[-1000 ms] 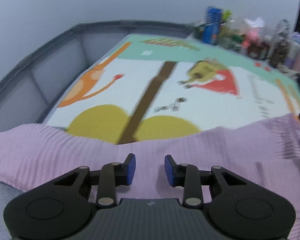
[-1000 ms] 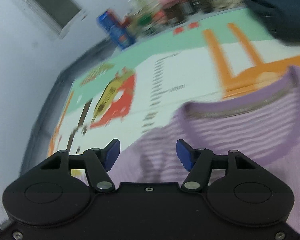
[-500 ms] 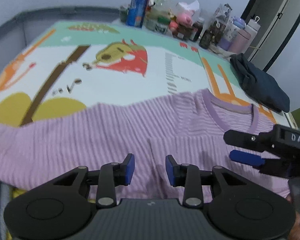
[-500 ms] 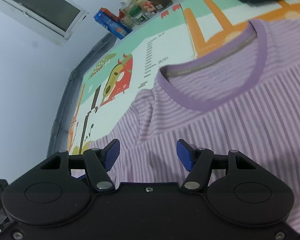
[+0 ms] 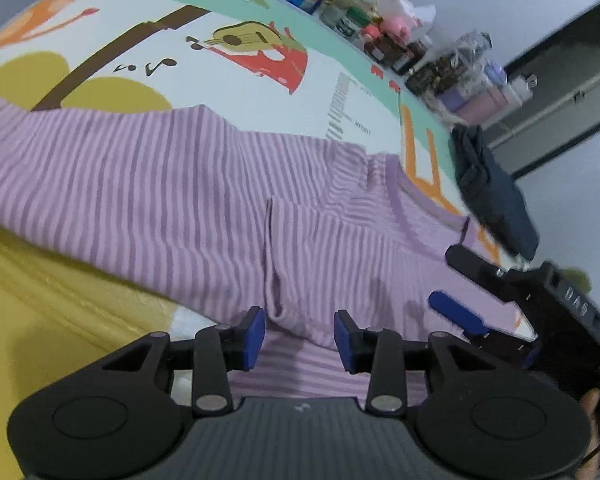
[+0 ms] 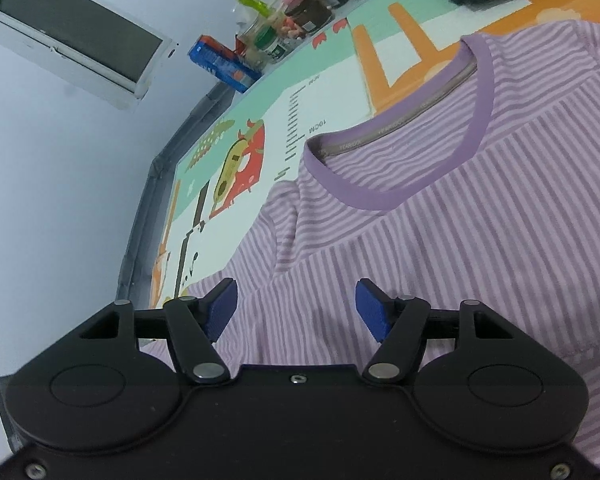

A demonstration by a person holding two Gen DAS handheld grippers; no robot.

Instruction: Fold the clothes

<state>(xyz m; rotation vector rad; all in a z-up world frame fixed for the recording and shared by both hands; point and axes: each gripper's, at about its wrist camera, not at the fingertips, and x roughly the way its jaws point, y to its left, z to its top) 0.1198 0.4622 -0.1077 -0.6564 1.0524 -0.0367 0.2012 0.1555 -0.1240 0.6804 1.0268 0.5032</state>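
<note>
Two handheld grippers, left (image 5: 299,334) and right (image 6: 296,310), hover with jaws apart and empty over a soft, light purple striped T-shirt (image 6: 480,220) spread on a cartoon play mat (image 5: 228,92), likely best pinched at its raised sleeve fold.

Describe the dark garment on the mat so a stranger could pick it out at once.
Start from the printed play mat with the guitar drawing. Follow its far side past the row of bottles and jars to the corner by the orange lines. There a navy garment lies bunched up, the only dark, plain cloth, unlike the spread-out purple striped shirt next to it.
</note>
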